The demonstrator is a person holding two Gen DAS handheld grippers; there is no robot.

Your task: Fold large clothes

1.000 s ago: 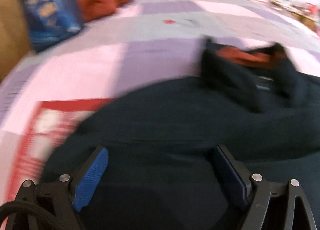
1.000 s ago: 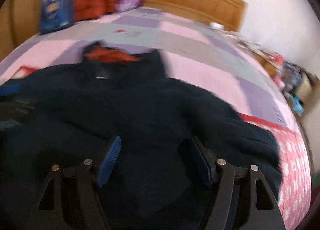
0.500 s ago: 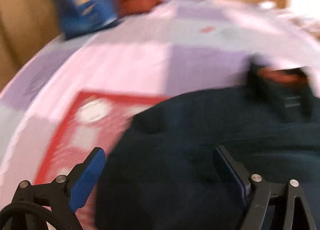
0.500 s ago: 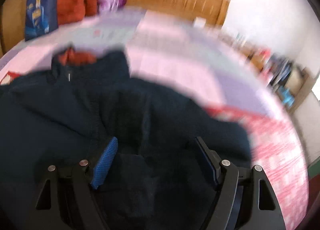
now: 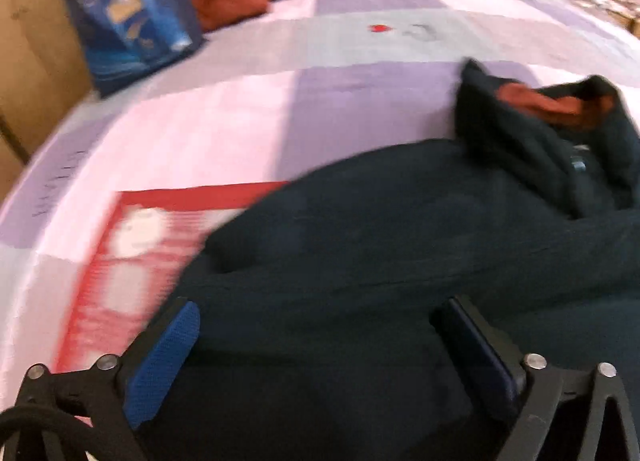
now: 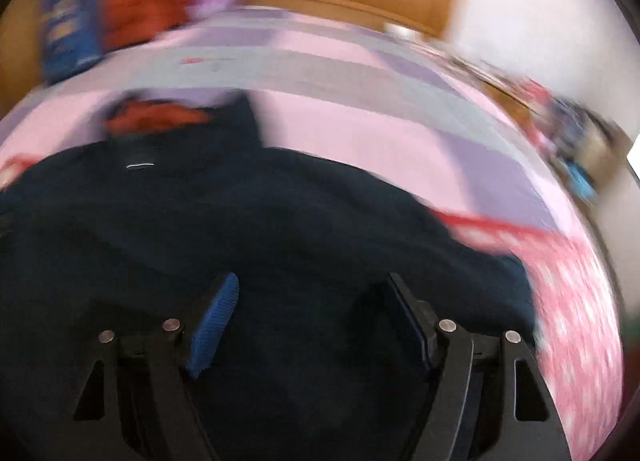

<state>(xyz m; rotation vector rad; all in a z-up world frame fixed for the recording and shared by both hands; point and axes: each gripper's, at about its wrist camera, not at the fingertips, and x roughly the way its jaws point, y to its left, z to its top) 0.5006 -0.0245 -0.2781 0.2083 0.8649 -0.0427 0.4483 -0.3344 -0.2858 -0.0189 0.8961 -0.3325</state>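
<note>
Navy jacket (image 5: 400, 253) flat on patchwork bedspread (image 5: 224, 125), blue bag (image 5: 128, 9) far off (left tool (image 5: 320, 321) opening, right tool (image 6: 310, 301) closing, both empty).

Navy jacket (image 5: 400, 245) w/ rust lining; bedspread (image 5: 248, 121) pink/lilac checks

Matt dark cloth jacket (image 5: 400, 245) on patchwork cloth bedspread (image 5: 240, 101)

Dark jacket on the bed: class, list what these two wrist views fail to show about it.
- Dark jacket: lower hem cut off by the bottom edge, left wrist view.
- Collar label: unreadable through motion blur, right wrist view.
- Far sleeve: hidden past the right edge, left wrist view.
</note>
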